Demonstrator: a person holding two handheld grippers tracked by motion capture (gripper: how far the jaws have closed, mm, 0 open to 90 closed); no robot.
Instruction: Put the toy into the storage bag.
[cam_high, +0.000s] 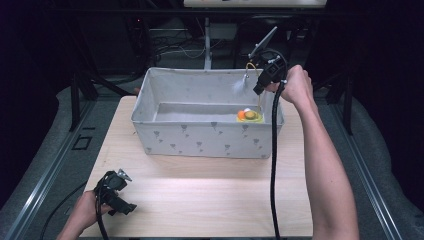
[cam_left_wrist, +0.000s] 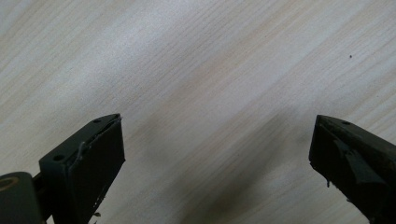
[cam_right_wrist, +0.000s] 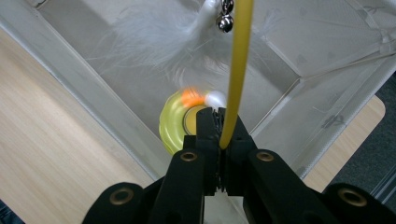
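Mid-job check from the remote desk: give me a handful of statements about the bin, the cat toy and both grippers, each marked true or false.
1. The right gripper is shut on the yellow wand of the cat toy. True.
2. The left gripper holds the white feather. False: its jaws stand open over the bare wooden table, with nothing between them.
3. The toy's round yellow base sits inside the fabric bin, near its right end. True.
4. The bin lies tipped on its side. False: it stands upright, open at the top.
5. A white feather and a small bell hang at the wand's upper end. True.
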